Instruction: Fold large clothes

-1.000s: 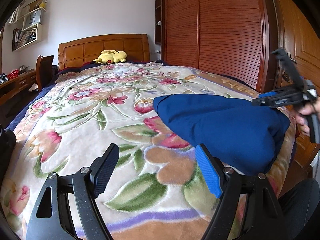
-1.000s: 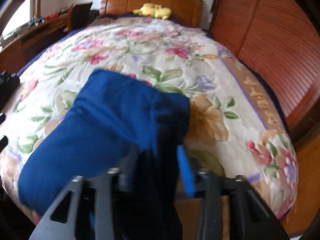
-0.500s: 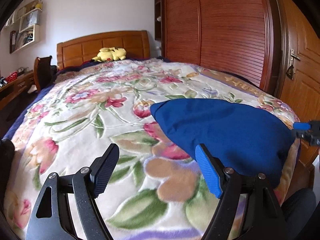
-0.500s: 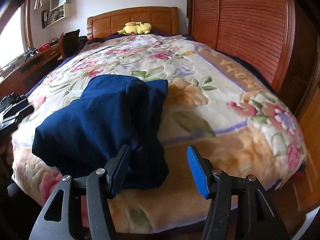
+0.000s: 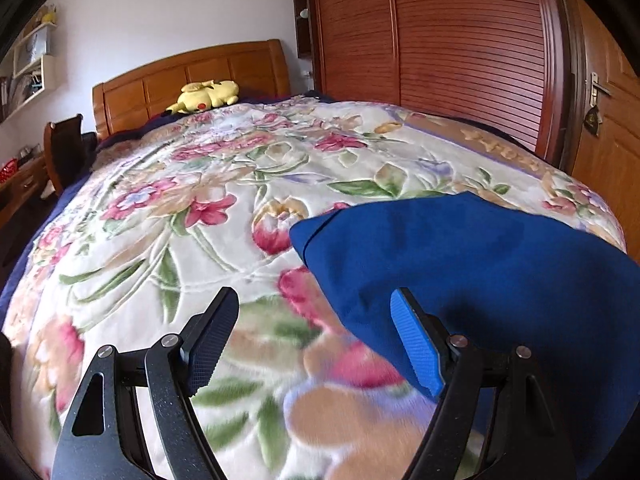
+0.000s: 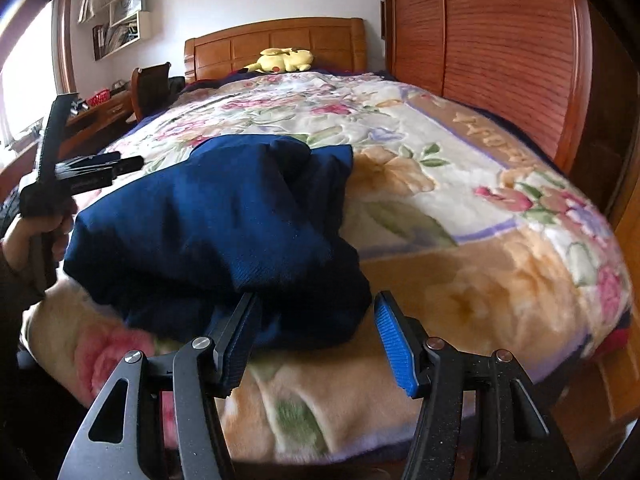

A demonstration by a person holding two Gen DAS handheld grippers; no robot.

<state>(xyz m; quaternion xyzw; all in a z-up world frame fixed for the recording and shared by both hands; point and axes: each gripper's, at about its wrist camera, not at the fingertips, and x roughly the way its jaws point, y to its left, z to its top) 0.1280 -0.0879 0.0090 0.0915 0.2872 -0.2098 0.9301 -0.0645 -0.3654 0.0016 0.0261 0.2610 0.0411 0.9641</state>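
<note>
Now both tongs, left (image 5: 314,336) and right (image 6: 316,338), hover spread, level, beside the blue garment (image 6: 224,224)

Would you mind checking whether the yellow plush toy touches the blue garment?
Apart. The right wrist view shows the plush toy by the headboard, floral blanket between it and the garment.

The blue cloth (image 5: 480,272) runs off the right edge of the left wrist view, so its far side cannot be seen. The flowered blanket (image 5: 352,412) close to that camera is blurry. In the right wrist view the cloth's bottom layers are tucked under the top fold. The left gripper (image 6: 132,164) tips point away, so their gap cannot be told. The shelf (image 6: 120,28) things are too small to name.
</note>
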